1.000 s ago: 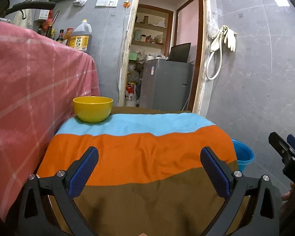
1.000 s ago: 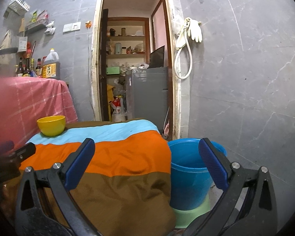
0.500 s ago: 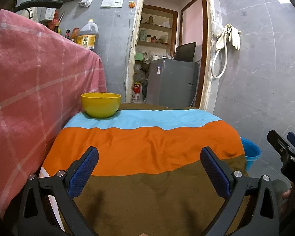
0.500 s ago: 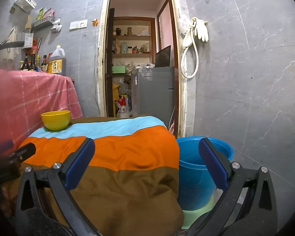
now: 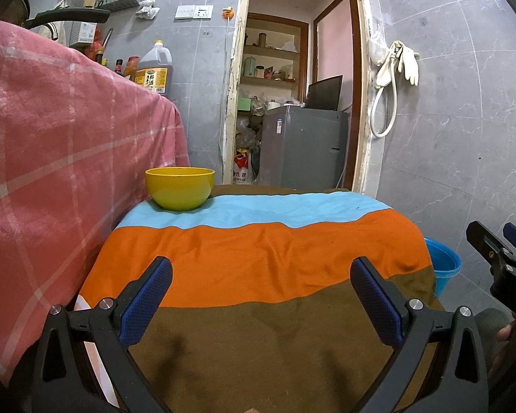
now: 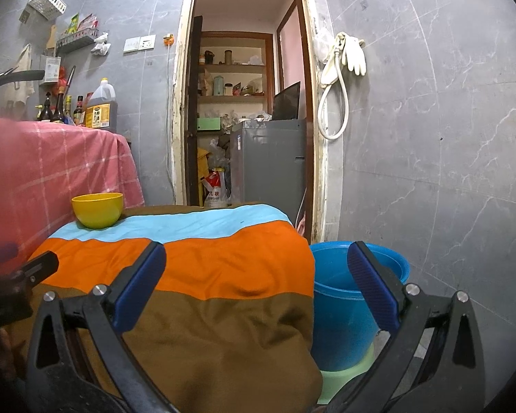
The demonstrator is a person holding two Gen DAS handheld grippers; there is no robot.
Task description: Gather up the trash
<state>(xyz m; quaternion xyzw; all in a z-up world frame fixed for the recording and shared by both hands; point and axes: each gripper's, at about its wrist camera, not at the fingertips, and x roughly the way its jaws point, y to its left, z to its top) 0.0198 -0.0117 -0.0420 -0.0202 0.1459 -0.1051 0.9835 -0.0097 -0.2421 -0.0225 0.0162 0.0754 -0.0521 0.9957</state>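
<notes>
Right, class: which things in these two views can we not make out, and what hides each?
- Yellow bowl contents: both views, its own wall hides the inside.
- Blue bucket bottom: right wrist view, too low an angle; left wrist view, the striped cloth covers most of it.
- Jug label: too small.

jug label (image 5: 151, 80) "料酒" (small), gripper "DAS"
</notes>
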